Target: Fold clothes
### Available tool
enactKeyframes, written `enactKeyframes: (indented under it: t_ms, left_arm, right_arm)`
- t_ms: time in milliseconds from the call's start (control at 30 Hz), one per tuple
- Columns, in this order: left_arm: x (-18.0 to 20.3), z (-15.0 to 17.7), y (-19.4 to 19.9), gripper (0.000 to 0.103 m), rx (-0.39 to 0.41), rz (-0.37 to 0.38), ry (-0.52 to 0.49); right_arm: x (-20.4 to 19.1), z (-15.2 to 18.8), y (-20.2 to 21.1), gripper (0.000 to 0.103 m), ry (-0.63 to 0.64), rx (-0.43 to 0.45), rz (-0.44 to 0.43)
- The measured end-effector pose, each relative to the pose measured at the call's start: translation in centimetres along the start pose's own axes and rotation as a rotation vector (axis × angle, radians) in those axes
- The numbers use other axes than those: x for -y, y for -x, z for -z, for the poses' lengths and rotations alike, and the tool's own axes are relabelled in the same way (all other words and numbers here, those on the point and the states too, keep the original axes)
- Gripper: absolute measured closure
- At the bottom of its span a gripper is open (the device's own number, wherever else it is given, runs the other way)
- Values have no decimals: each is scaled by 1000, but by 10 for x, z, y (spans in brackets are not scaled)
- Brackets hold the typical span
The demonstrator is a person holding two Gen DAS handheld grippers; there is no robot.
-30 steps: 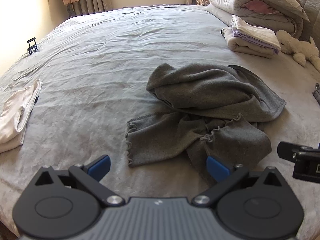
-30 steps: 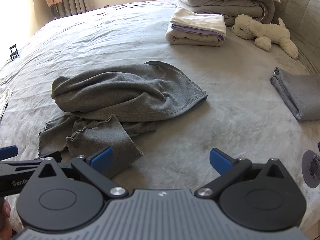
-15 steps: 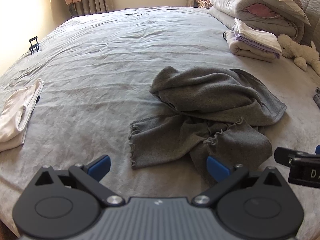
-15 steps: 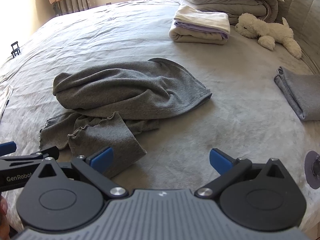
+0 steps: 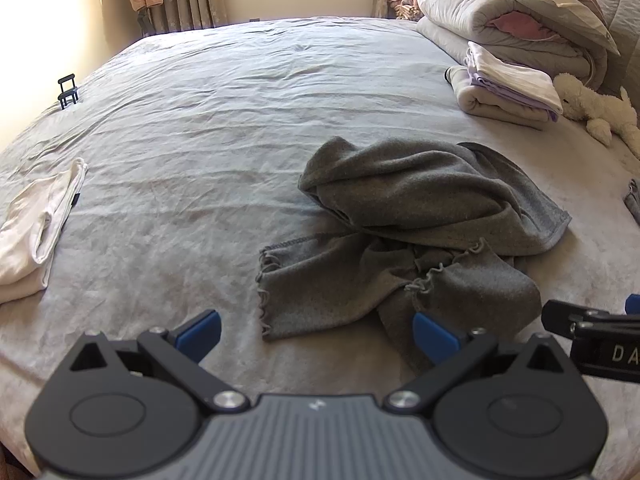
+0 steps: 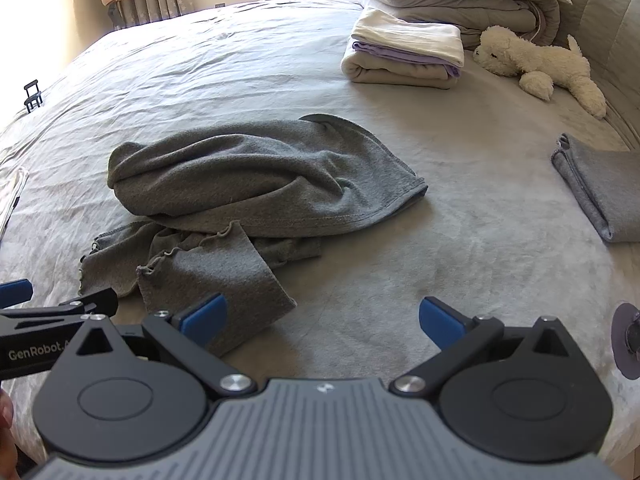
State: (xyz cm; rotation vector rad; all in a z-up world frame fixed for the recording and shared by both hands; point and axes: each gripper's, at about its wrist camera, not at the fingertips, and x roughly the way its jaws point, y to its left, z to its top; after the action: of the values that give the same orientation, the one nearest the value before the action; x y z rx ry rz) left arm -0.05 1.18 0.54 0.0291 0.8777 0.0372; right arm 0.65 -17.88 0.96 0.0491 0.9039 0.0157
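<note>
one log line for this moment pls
left gripper: open, empty | right gripper: open, empty | crumpled grey knit garment: unfolded on grey bedsheet

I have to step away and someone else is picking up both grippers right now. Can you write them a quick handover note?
Left gripper: jaws open, empty, low over the near edge of the bed.
Right gripper: jaws open, empty, alongside it.
The crumpled grey garment lies unfolded mid-bed; its frilled cuffs point toward you, just ahead of both grippers.
Apparently done: a folded grey piece at right, a folded stack at the far side beside a plush toy.
A white garment at left looks only loosely folded.
Left: spread and fold the grey garment.
</note>
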Motion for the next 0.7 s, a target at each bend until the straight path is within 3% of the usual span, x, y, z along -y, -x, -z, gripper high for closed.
enactKeyframes:
  t_ms: [700]
  left_arm:
    - [-1, 0, 1, 0, 5, -2, 1]
  right_arm:
    - [-2, 1, -2, 0, 4, -2, -3]
